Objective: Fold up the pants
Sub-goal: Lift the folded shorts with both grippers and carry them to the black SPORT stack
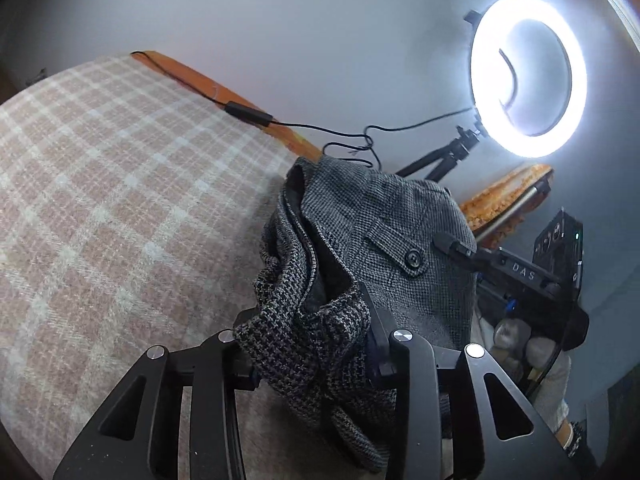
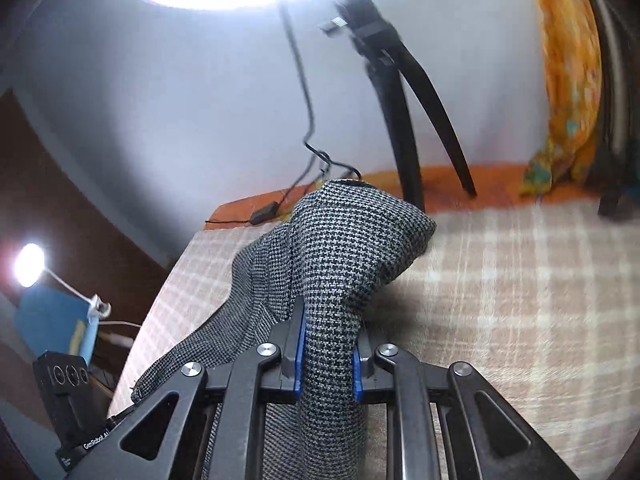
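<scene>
The grey houndstooth pants (image 1: pixel 372 236) hang bunched above a bed with a pink and white plaid blanket (image 1: pixel 112 184). My left gripper (image 1: pixel 316 344) is shut on a gathered fold of the pants near a buttoned back pocket (image 1: pixel 412 258). My right gripper (image 2: pixel 328 356) is shut on another bunch of the pants (image 2: pixel 340 248), which drapes over its blue-padded fingers (image 2: pixel 299 344). In the left wrist view the right gripper (image 1: pixel 452 246) shows beyond the cloth, pinching it. Both hold the cloth lifted off the blanket (image 2: pixel 520 280).
A lit ring light (image 1: pixel 528 76) on a black tripod (image 2: pixel 404 120) stands at the bed's far edge, with a black cable and inline switch (image 1: pixel 246 114) lying along the orange border. An orange patterned cloth (image 2: pixel 568 80) hangs at right. A small lamp (image 2: pixel 30 264) glows at left.
</scene>
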Demonstrator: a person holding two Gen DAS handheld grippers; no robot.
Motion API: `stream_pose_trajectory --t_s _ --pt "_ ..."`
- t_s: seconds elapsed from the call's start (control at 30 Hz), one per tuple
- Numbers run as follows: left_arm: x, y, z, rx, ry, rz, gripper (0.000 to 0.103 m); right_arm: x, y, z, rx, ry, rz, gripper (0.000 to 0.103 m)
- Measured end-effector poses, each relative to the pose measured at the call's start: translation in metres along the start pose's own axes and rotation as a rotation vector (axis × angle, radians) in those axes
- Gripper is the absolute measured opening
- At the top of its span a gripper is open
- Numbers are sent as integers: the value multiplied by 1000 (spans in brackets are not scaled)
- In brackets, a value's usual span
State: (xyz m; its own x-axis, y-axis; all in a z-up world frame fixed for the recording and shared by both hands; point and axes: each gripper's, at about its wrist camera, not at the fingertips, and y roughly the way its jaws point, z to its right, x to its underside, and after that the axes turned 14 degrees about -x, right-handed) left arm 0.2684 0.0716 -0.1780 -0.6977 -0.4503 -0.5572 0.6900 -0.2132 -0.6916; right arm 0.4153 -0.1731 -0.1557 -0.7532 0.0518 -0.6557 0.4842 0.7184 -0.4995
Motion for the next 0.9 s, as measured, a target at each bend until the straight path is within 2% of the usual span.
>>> stream_pose_trajectory --t_s 0.3,0.6,0.9 --pt "12 -12 45 65 76 -11 35 -4 -42 -19 64 -111 2 15" --pt "29 -21 112 149 183 -24 35 0 -116 -11 131 -136 34 15" --pt "46 -27 193 223 286 -9 35 -12 -198 10 189 -159 89 15"
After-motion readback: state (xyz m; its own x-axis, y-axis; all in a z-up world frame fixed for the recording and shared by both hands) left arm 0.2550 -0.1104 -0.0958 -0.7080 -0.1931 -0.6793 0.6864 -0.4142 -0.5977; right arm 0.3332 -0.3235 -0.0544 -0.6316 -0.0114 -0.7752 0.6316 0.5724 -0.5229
